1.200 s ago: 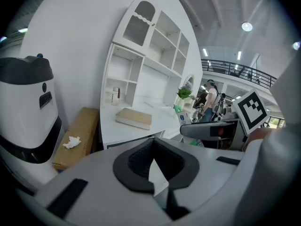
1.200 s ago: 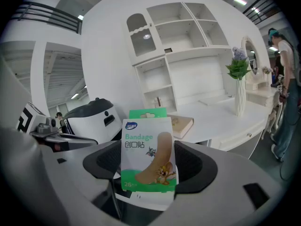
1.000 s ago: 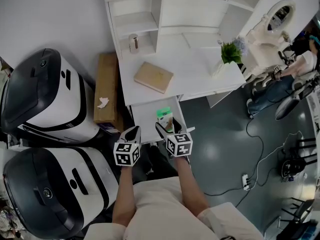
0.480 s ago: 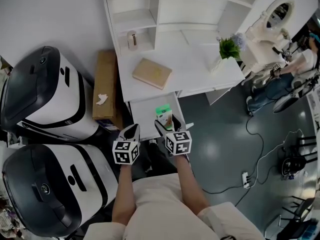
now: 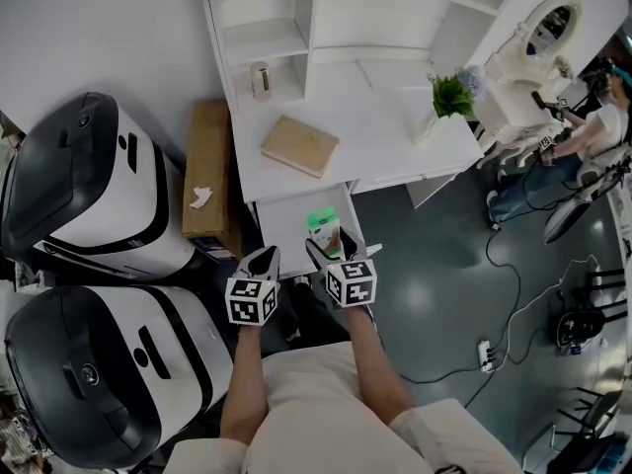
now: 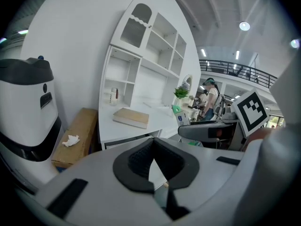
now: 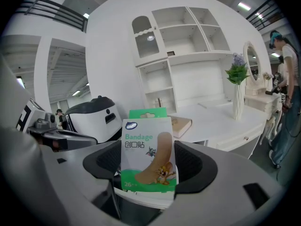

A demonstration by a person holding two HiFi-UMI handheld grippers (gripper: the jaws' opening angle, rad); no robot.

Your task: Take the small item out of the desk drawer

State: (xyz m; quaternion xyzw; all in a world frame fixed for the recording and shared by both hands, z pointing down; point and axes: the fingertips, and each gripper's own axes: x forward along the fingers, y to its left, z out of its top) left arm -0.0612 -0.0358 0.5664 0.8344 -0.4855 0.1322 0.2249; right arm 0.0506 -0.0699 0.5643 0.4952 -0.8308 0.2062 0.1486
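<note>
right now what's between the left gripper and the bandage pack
Only bare white drawer floor lies between the left gripper and the bandage pack, per the head view; the right gripper clamps the pack.

A plain white wall (image 5: 99, 28) runs behind everything, and a white table (image 5: 385, 136) stands against it, topped by a tall white shelf unit (image 5: 296, 28) of open cubbies. Left of the table a brown cardboard box (image 5: 209, 156) lies flat, squeezed beside two bulky white-and-black machines (image 5: 79, 186). The dark grey glossy floor (image 5: 425, 245) catches the light, and a black cable trails across it to a power strip (image 5: 484, 354). Far right sits a white dresser with an oval mirror (image 5: 548, 30). Overhead, round ceiling lamps (image 6: 244, 26) glow above a dark balcony railing (image 6: 235, 69).
</note>
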